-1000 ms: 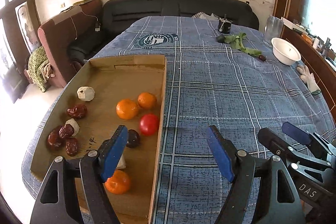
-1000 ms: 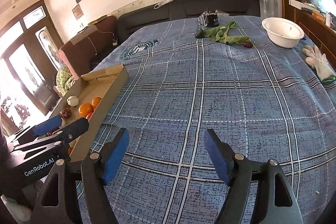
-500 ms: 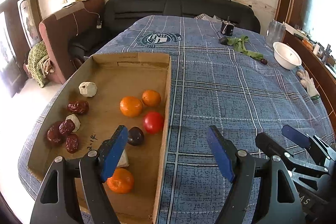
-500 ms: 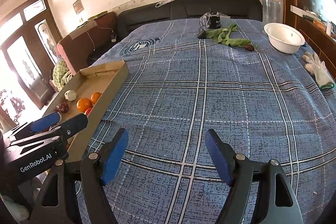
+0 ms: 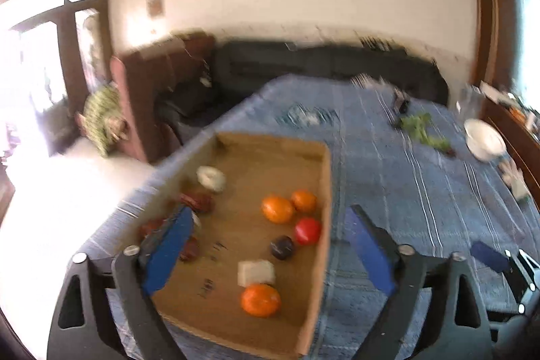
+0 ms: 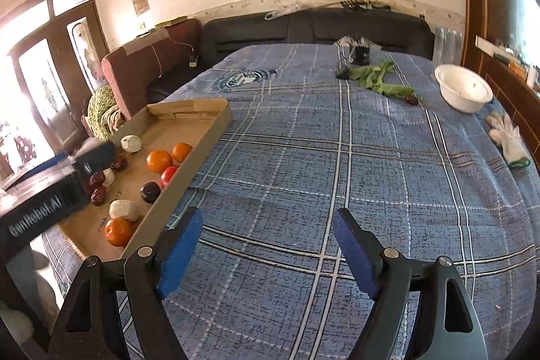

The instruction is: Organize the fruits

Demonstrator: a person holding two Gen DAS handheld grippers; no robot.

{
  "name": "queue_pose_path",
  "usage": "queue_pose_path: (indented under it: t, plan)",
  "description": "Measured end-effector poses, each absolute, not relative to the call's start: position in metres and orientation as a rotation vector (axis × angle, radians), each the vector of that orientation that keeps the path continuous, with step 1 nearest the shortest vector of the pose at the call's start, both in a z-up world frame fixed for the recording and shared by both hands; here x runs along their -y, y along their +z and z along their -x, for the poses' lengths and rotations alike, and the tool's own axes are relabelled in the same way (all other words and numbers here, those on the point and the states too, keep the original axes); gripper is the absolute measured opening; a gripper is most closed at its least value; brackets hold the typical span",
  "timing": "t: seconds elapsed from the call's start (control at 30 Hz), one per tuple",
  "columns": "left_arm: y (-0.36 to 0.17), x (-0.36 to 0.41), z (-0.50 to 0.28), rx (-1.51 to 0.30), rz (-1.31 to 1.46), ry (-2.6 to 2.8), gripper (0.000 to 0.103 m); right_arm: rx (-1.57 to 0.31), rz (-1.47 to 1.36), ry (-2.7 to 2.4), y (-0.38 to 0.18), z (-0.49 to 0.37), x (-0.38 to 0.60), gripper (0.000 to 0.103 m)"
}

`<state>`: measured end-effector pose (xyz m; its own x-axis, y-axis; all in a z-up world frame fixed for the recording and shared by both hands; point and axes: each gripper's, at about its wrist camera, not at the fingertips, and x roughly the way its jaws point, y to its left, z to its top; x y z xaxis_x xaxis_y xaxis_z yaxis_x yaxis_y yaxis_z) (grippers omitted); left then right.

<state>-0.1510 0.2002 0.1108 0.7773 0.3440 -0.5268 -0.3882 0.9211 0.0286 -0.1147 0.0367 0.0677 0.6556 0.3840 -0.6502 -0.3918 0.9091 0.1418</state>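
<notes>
- Left gripper: jaws spread wide, nothing between them, hanging over the near end of the cardboard tray. The left wrist view is motion-blurred.
- Right gripper: jaws spread wide, empty, over bare blue plaid cloth, well right of the tray.
- All fruit in view sits inside the tray, loosely mixed:
  - 2 oranges touching near the right wall, a 3rd orange alone at the near end.
  - Red tomato-like fruit by the right wall, dark plum just beside it.
  - Red dates clustered along the left side, partly hidden behind the left finger.
  - 3 pale lumps scattered between; I can't tell what they are.
- Step, my read: left is approaching for a pick. Kinds are half-grouped, so this fits sorting underway or nearly finished.
- Any pick needs the jaws lowered over 1 round piece, clear of its neighbours and the tray wall; round fruit may roll.
- White bowl stands far right, looks empty.
</notes>
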Motion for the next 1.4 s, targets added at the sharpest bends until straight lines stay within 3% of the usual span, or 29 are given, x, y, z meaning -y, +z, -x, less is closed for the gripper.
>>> queue_pose_path:
  t: [0.07,0.2,1.4]
  plan:
    - [0.121,-0.202,0.164,-0.491,0.09,0.43,0.103,-0.714,0.03,0.446,0.072,0.122,-0.041,0.086]
    - [0.126,-0.211,0.178,-0.461,0.145,0.426,0.103,-0.684,0.059,0.456,0.078,0.134,-0.049,0.088]
    - [0.09,-0.223,0.166,-0.63,0.224,0.348,0.103,-0.699,0.156,0.449,0.065,0.145,-0.074,0.092]
